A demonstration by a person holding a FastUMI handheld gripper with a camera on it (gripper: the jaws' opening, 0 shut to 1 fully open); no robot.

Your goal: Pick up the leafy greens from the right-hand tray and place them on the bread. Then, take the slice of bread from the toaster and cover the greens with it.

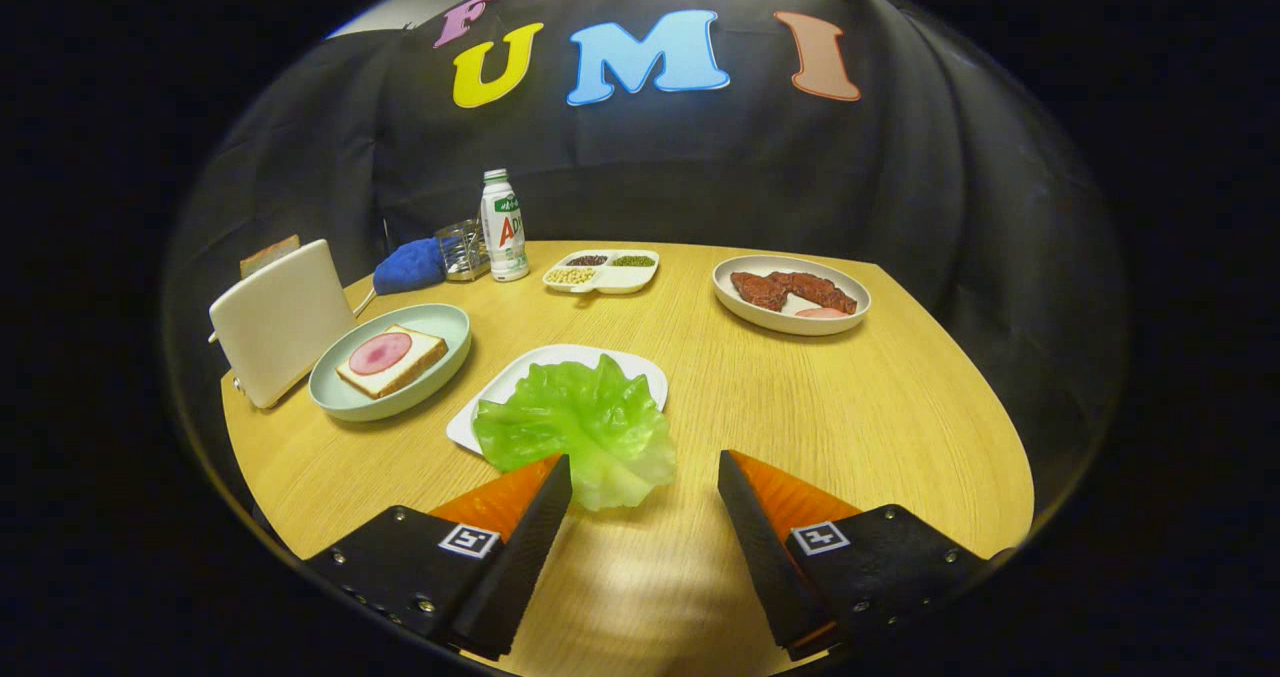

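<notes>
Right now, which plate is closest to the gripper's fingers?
The white plate holding the leafy greens, just ahead of the open gripper. The green plate, divided tray and meat plate sit farther back.

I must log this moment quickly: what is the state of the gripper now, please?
Gripper: open, holding nothing; its fingers stand apart just short of the leafy greens, whose near edge lies between the fingertips.

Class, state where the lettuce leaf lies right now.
In the gripper view, the lettuce lies on a white tray, overhanging its near edge, just ahead of the open tongs, right of the bread plate.
</notes>
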